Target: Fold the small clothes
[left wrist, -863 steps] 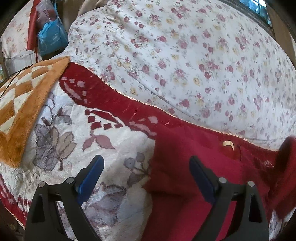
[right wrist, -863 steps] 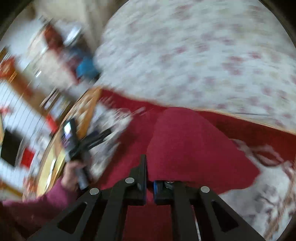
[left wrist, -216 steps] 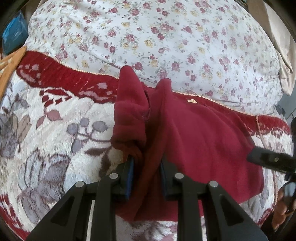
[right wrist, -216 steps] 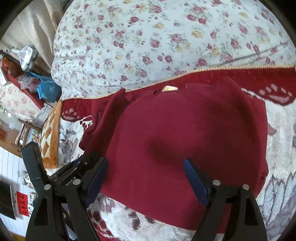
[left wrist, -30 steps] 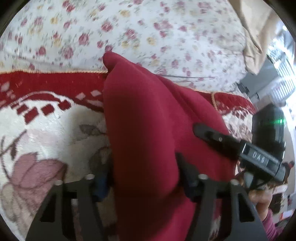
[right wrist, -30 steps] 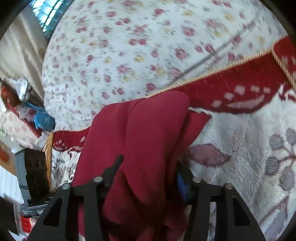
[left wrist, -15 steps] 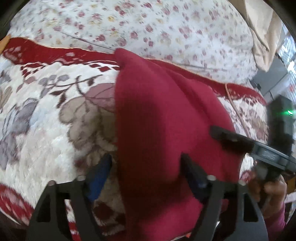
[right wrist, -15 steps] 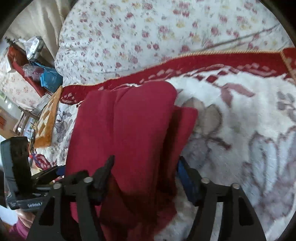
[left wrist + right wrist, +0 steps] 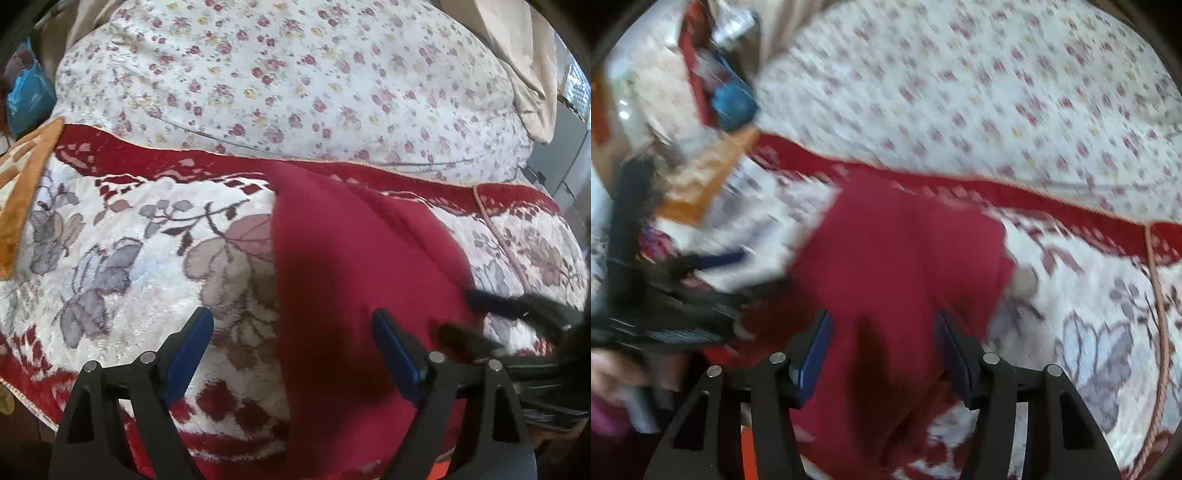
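Folded red garment (image 9: 354, 280) lies centre-frame on the floral blanket (image 9: 110, 236); left gripper (image 9: 291, 343) and right gripper (image 9: 882, 343) both wide, empty; advise pressing edges flat, square.

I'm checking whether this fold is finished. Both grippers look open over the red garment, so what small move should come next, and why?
Probably lift both grippers clear. The left gripper and right gripper stand open, gripping nothing, and the red garment lies in a narrow folded bundle on the floral blanket. The right view is blurred, so fold neatness is uncertain.
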